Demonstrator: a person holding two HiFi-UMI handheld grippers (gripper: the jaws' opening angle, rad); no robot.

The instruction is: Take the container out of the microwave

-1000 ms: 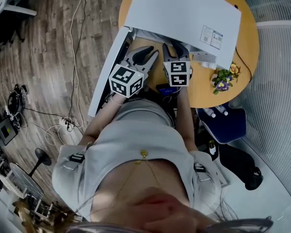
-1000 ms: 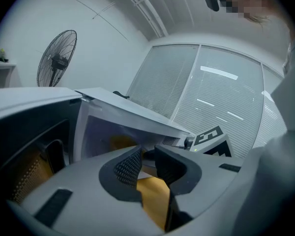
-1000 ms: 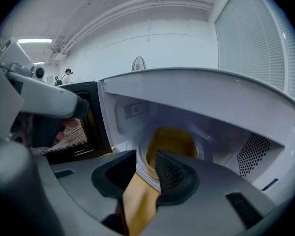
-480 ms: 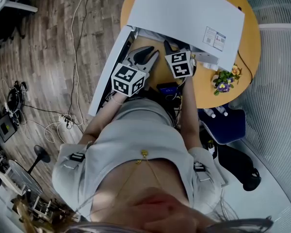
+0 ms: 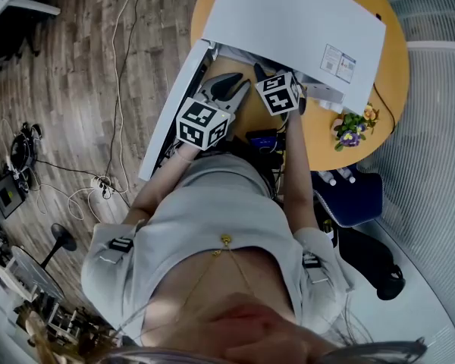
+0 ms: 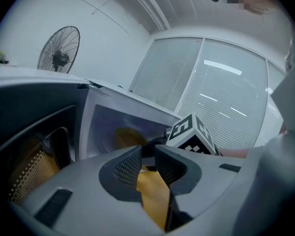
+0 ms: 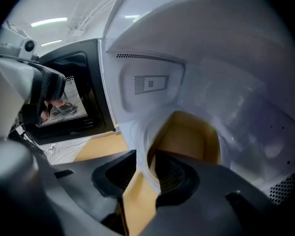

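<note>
Microwave (image 5: 288, 21) sits on the round table (image 5: 318, 139) with its door (image 5: 174, 105) swung open to the person's left. The container (image 7: 187, 136) is inside the cavity, pale-walled with a yellowish interior, not yet out. The right gripper (image 7: 145, 166) is reached into the cavity. Its jaws straddle the container's near rim, one inside the wall and one outside, and look pinched on that thin wall with only a narrow gap. The left gripper (image 6: 147, 163) hangs just outside the opening beside the door, jaws slightly apart with nothing between them, only table showing through the gap. Step judged: grip made, pull-out to come. Risks: the hold is on one edge only, so the container will likely tip away from the jaws once lifted and could slip off the pads or dump whatever it holds. The thin wall may flex and pop free. A low drag could catch the base on the cavity's front lip, and a pull angled left could knock the door or the left gripper. Contents can't be made out.
</note>
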